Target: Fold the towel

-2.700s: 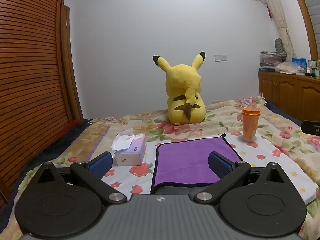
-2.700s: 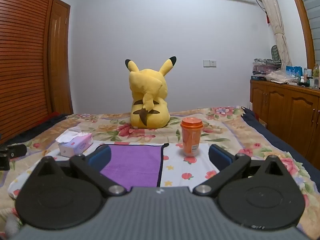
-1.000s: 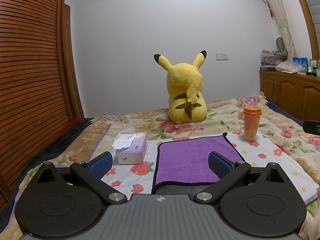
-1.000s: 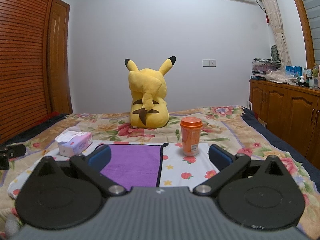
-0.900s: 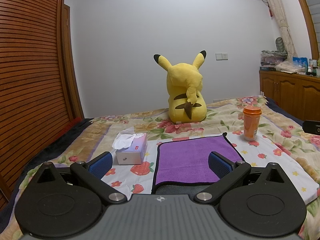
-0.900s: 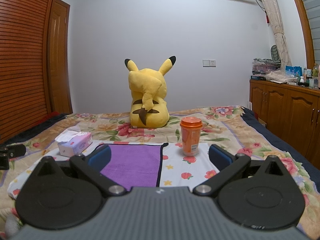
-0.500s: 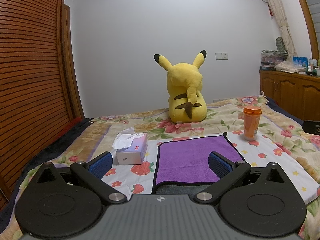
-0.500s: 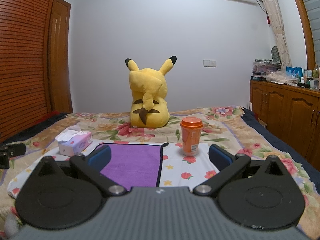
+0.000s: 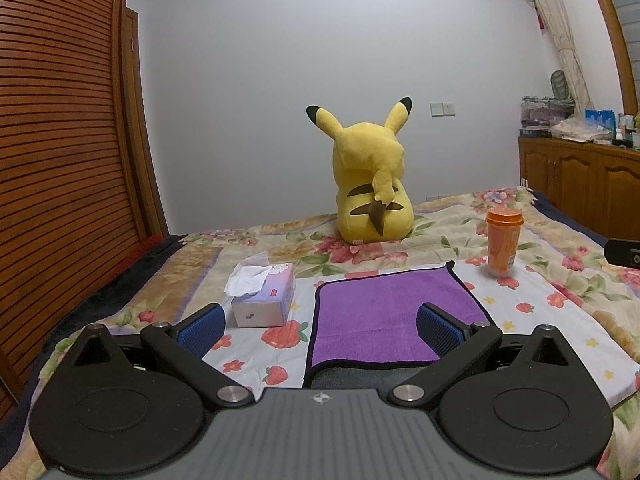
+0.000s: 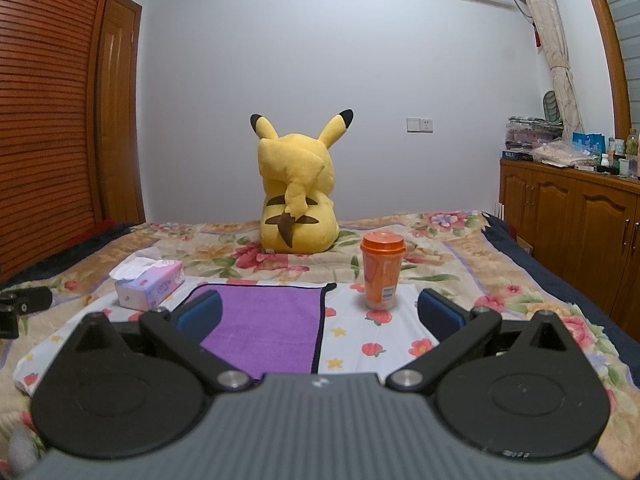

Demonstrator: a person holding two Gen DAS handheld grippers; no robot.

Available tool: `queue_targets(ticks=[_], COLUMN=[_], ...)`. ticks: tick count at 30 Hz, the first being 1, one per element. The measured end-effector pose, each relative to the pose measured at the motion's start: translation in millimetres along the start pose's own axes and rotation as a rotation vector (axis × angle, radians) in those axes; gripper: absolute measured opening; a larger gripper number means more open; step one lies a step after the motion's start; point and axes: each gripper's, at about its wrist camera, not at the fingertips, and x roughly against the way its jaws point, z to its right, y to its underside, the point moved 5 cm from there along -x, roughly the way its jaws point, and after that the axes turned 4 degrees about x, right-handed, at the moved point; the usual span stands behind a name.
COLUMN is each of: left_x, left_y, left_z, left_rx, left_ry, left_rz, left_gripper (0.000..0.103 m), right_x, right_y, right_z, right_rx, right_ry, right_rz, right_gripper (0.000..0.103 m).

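Note:
A purple towel [image 9: 384, 308] with a dark border lies flat on the floral bedspread; it also shows in the right wrist view [image 10: 272, 320]. My left gripper [image 9: 320, 326] is open and empty, held just above the bed at the towel's near left part. My right gripper [image 10: 320, 314] is open and empty, over the towel's near right edge. The towel's near edge is hidden behind both gripper bodies.
A tissue box [image 9: 264, 296] stands left of the towel. An orange cup with a lid [image 10: 382, 274] stands right of it. A yellow plush toy [image 9: 372, 192] sits at the back. Wooden cabinets [image 10: 576, 224] line the right side; a slatted wardrobe [image 9: 60, 160] is at the left.
Almost nothing differs; both grippers stay open and hover in place, with only a slight drift of the views.

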Motion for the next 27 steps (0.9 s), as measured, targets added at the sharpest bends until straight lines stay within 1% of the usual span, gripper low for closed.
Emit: queue_targets(ticks=[3,4,5,6,17,24,27], left_x=[-1,-1,0,0,-8,-22,-30], left_y=[0,1,9,10,6,2,1], left_z=[-2,-2,2,1,4,2,-1], left_rx=[-0.001,-0.002,-0.005,-0.007,-0.016,-0.025,-0.006], left_ry=[0.001,0.001,0.000,0.000,-0.007,-0.002,0.010], left_rz=[-0.003,-0.004,-0.006,-0.010,-0.053,-0.086,-0.109], left_gripper=[0.103,0.103,0.103,0.103,0.103,0.103,0.103], right_x=[0,-6,-7,-7,-17,-25,-27], right_y=[1,2,1,1,1,4,5], right_z=[0,-2,-3,-3,-7,-14,-16], right_rx=[0.000,0.001,0.002,0.003,0.024,0.037,0.034], right_ry=[0.000,-0.001,0.000,-0.001,-0.015,-0.058,-0.070], right_rz=[-0.004,-0.006,-0.007,-0.008,-0.040,-0.077,-0.087], right_gripper=[0.103,0.103,0.103,0.103,0.103,0.103,0.103])
